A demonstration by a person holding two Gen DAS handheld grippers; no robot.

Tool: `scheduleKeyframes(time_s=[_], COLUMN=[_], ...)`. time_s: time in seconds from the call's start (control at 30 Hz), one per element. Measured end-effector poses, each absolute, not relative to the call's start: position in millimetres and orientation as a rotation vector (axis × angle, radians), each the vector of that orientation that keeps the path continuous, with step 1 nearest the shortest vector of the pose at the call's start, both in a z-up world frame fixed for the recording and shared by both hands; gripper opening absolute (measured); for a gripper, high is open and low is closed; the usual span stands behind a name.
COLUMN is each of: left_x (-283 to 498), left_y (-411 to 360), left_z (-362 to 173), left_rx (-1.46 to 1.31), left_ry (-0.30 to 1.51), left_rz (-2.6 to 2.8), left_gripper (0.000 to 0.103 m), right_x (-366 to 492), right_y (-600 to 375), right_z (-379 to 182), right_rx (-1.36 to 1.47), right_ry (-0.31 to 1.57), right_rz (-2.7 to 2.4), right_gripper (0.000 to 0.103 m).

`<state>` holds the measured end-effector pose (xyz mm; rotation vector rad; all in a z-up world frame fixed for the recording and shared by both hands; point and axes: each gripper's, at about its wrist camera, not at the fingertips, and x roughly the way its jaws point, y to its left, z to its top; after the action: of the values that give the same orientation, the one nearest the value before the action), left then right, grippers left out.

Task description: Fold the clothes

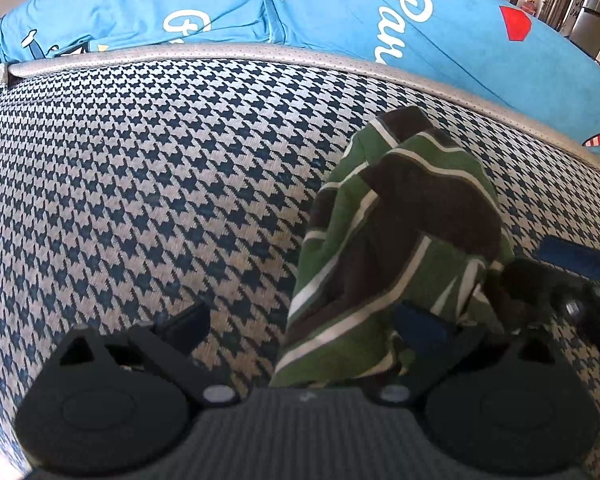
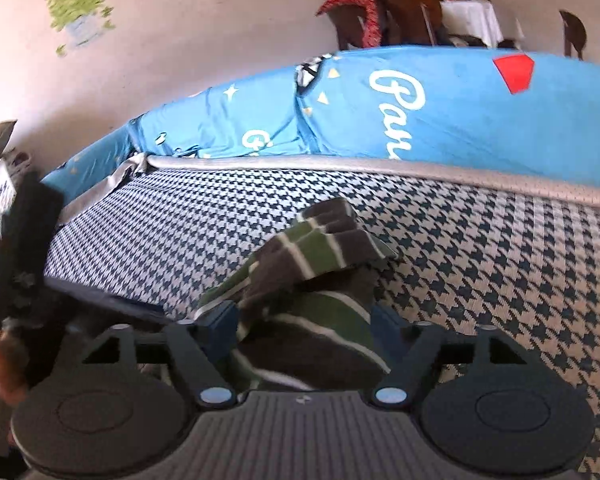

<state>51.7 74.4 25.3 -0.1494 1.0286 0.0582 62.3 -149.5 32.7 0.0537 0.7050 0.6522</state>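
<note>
While the striped green garment [image 2: 312, 280] lies bunched on the houndstooth mattress [image 2: 480, 248], the right tool [image 2: 300, 324] stands wide around it, pads seemingly clear, and the left tool [image 1: 304, 328] gapes, one finger under cloth. Folding is mid-step; next, a fresh hold on an edge.

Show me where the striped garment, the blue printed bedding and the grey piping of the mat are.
striped garment [image 1: 400, 240], left wrist view, on its bunched middle.
blue printed bedding [image 2: 460, 120], right wrist view, beside the white lettering.
grey piping [image 2: 340, 165], right wrist view, on the mat's far edge.
</note>
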Motion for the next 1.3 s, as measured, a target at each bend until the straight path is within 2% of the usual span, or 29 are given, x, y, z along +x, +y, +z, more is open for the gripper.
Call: scheduleKeyframes(time_s=[0.27,0.5,0.77,0.87,0.93,1.1,1.23,1.3], left_x=[43,36,36,37,38,41,49,55], left_y=[74,71,62,62,60,55,51,43], left_z=[27,24,9,9,8,8,10,13], left_rx=[-0.149,-0.140,-0.110,-0.112,-0.104,-0.085,-0.082,-0.051], left_ry=[1.036,1.068,1.137,1.140,1.140,1.128,1.111,1.087], left_rz=[0.033,-0.017,-0.066,-0.068,-0.067,-0.051,-0.016,0.004], left_gripper=[0.103,0.103,0.103,0.103,0.103,0.103,0.103,0.103], right_x=[89,108,128,131,131,127,122,118], right_y=[-151,-141,-124,-117,-114,-113,-116,-118], right_z=[21,9,-11,-15,-16,-12,-5,1], right_rx=[0.178,0.177,0.177,0.177,0.173,0.184,0.189,0.189], right_ry=[0.772,0.789,0.839,0.861,0.866,0.865,0.838,0.817], right_rz=[0.688,0.703,0.734,0.750,0.757,0.761,0.722,0.698], right_gripper=[0.077,0.087,0.089,0.078,0.064,0.037,0.027,0.025])
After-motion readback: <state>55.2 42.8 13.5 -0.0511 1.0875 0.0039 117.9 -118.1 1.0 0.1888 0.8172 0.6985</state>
